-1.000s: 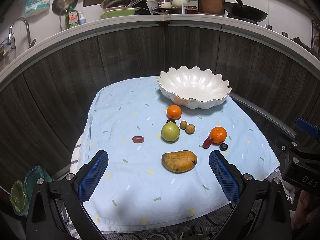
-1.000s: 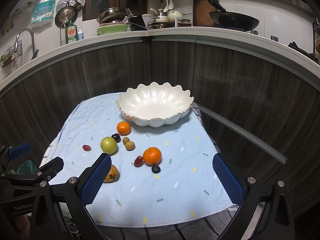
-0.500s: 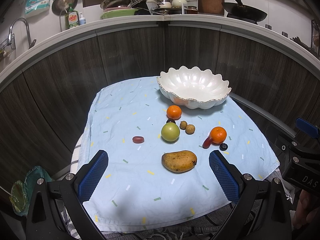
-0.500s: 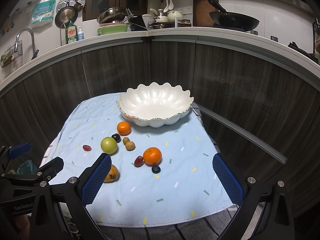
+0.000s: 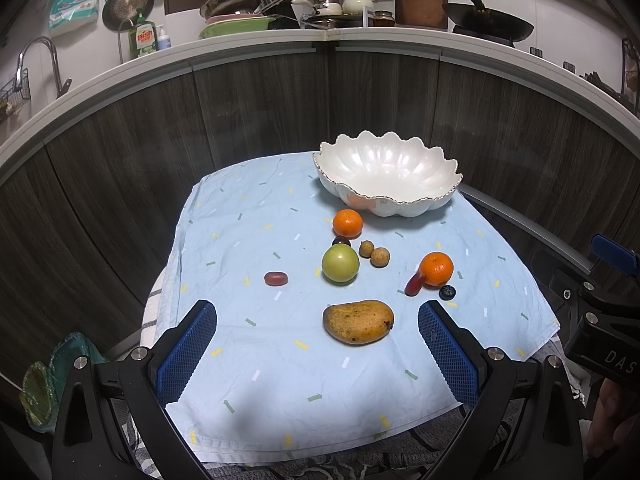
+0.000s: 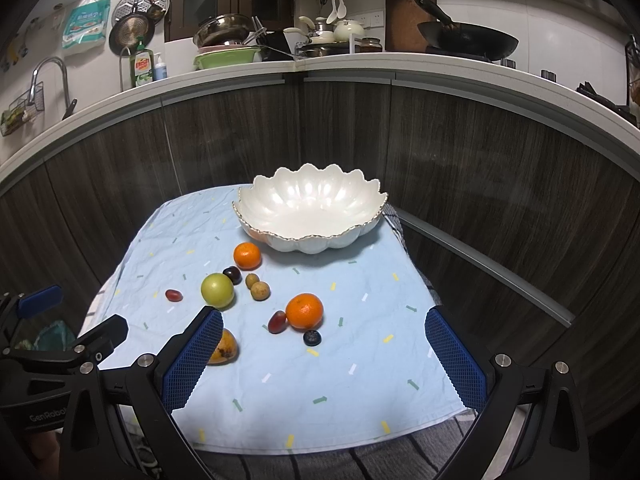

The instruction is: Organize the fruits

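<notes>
Both the left gripper (image 5: 316,344) and the right gripper (image 6: 324,354) are wide apart and empty over the cloth's (image 5: 248,208) near edge, where the mango (image 5: 358,321) lies, heavy, probably soft, best gripped across its middle.

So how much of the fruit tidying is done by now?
Nothing looks done yet: the white bowl appears empty. Nothing is in hand either; the left gripper and right gripper are both open above the near edge of the cloth. Left to move: the mango, green fruit, two oranges and the small fruits around them.
</notes>
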{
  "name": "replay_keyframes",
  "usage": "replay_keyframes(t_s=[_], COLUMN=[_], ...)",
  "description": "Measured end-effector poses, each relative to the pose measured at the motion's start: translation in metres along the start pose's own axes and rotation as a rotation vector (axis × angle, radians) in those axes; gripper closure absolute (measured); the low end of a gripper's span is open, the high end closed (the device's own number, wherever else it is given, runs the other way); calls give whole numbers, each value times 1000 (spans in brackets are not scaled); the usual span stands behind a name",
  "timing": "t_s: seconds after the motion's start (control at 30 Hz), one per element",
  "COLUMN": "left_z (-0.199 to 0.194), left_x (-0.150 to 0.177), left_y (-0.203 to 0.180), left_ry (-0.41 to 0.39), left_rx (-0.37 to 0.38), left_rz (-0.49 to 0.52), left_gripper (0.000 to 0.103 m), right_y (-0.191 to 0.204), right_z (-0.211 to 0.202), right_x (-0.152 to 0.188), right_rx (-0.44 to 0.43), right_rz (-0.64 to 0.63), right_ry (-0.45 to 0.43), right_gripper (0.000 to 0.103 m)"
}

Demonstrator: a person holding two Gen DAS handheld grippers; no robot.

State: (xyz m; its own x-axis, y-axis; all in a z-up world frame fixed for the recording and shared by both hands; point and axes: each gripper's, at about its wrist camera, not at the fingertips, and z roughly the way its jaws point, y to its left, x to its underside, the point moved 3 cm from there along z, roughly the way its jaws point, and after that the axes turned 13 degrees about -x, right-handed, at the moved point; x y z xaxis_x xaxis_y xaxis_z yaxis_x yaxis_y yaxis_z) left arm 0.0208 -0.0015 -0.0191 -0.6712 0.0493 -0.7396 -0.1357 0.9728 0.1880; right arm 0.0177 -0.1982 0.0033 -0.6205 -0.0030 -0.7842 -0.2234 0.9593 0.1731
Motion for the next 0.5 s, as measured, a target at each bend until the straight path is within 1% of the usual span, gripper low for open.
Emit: replay_keyframes(t_s=[0.5], left_z=[6], left_x=[-1], left_y=[-3], left_ry=[12], left_rx=[6], left_rz=[11], left_gripper=[0], right_y=[-1], right_z=[-2], right_x=[-1], right_rx=[0], right_rz=[3], right_ry=[7], right_gripper=[1])
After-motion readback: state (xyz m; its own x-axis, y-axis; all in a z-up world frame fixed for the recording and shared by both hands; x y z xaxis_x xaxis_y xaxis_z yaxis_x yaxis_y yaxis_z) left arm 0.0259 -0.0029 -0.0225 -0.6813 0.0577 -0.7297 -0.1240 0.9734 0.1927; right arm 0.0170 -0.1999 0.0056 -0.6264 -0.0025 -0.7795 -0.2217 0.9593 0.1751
